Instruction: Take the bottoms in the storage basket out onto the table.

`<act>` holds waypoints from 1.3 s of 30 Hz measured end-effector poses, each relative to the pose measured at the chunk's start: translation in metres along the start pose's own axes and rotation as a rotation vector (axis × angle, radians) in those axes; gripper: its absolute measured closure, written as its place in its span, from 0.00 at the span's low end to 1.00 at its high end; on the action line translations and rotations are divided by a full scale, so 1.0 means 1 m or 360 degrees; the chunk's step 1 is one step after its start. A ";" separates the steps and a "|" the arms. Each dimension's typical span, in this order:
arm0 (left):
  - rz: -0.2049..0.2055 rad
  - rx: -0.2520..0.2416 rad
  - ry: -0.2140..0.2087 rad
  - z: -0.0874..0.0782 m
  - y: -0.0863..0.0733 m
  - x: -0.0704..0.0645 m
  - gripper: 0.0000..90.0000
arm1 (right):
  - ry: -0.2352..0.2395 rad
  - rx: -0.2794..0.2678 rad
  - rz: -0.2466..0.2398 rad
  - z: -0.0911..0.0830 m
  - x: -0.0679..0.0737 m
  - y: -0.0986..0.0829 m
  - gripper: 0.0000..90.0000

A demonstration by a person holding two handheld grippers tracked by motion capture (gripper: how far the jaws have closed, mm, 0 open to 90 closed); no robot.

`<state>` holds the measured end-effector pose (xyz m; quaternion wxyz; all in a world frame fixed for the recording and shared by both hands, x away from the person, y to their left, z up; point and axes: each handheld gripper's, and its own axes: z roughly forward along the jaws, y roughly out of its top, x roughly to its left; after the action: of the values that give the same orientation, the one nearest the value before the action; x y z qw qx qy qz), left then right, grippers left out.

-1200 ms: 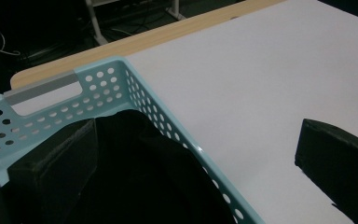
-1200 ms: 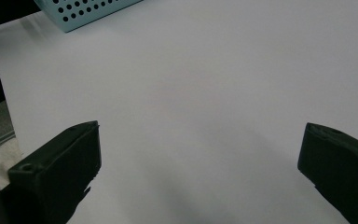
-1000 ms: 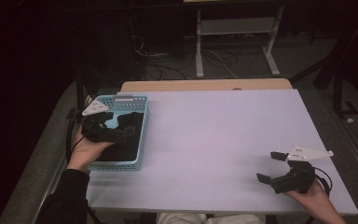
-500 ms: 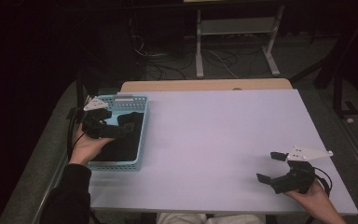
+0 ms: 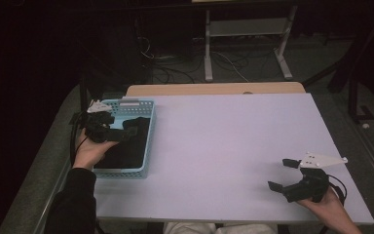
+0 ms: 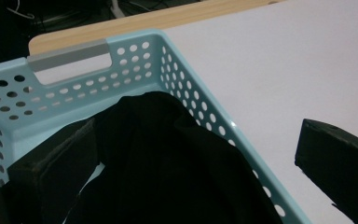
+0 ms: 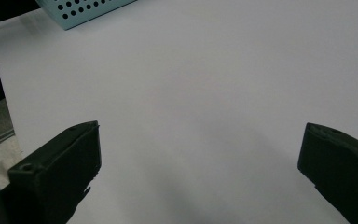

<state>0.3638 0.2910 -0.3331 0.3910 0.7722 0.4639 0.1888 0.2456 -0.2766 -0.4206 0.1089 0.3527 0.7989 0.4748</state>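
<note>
Landmark: light blue perforated basket point(image 5: 146, 141), at the left edge of the white table point(image 5: 233, 146). Black cloth point(image 6: 168, 163) lies bunched inside the basket. Left gripper point(image 5: 119, 132) over the basket, jaws spread wide (one inside against the cloth, the other outside the basket wall); nothing clamped. Right gripper point(image 5: 283, 174) well apart from the basket, low over bare table, jaws wide apart, empty.
</note>
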 end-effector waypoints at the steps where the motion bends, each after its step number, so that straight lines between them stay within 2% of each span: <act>1: -0.0004 0.0010 0.0005 0.001 0.000 0.001 0.00 | 0.0001 0.0001 0.0000 0.000 0.000 0.000 0.00; 9: -0.0036 0.0056 0.0021 0.005 -0.004 0.009 0.00 | 0.0004 0.0002 -0.0002 0.000 0.000 0.000 0.00; 18: -0.0057 0.0141 0.0051 0.013 -0.009 0.020 0.00 | 0.0004 0.0009 -0.0004 0.001 0.000 0.000 0.00; 32: -0.0026 0.0350 0.0003 0.032 -0.014 0.025 0.00 | 0.0007 0.0030 -0.0012 0.004 0.001 -0.001 0.00; 39: 0.0015 0.0475 -0.0028 0.041 -0.015 0.026 0.00 | 0.0008 0.0040 -0.0018 0.004 0.001 -0.001 0.00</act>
<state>0.3951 0.3002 -0.3721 0.2752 0.8255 0.4798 0.1128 0.2468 -0.2733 -0.4235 0.1051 0.3484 0.8071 0.4649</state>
